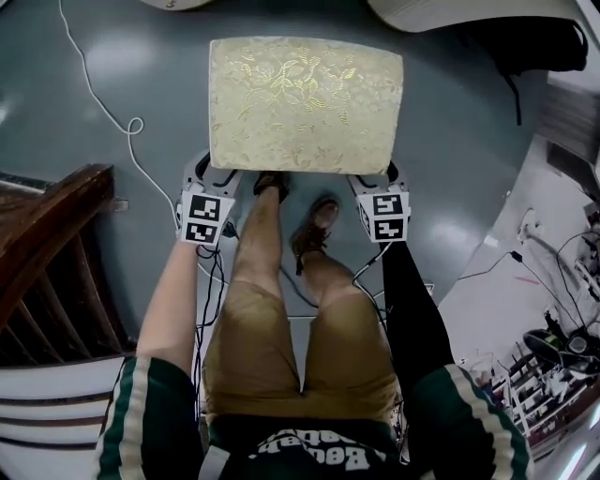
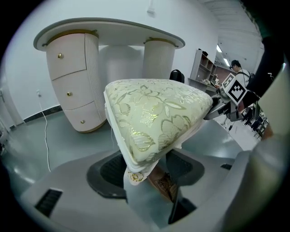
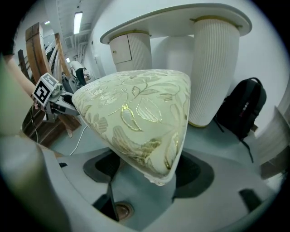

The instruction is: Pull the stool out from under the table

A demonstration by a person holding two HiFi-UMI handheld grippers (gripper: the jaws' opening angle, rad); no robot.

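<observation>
Left gripper (image 1: 214, 173): jaws stand wide and are clamped on the near left corner of the stool (image 1: 305, 103). In the left gripper view the padded corner fills the gap of the left gripper (image 2: 145, 165), with a dark pad against each side of the cushion edge.

Right gripper (image 1: 380, 178): same condition. Jaws are wide and closed on the near right corner. In the right gripper view the corner of the stool (image 3: 136, 113) sits down between the jaws of the right gripper (image 3: 152, 170), a pad on each side.

Both grippers point down and forward. Their marker cubes are level with each other, just outside the person's knees.

Stool: rectangular seat in pale fabric with a gold leaf pattern. It stands on the grey floor (image 1: 112, 94) directly in front of the person, long edge across. One shoe (image 1: 314, 230) is just short of its near edge; the other foot reaches under that edge.

Table (image 2: 108, 29): white, rounded top on ribbed pedestals, one with drawers. It stands beyond the stool (image 2: 154, 113). In the head view a band of bare floor separates the stool's far edge from the table (image 1: 469, 11).

Other items: a black backpack (image 3: 240, 111) rests on the floor against the table's right pedestal. A white cable (image 1: 103, 103) trails across the floor to the left of the stool.
</observation>
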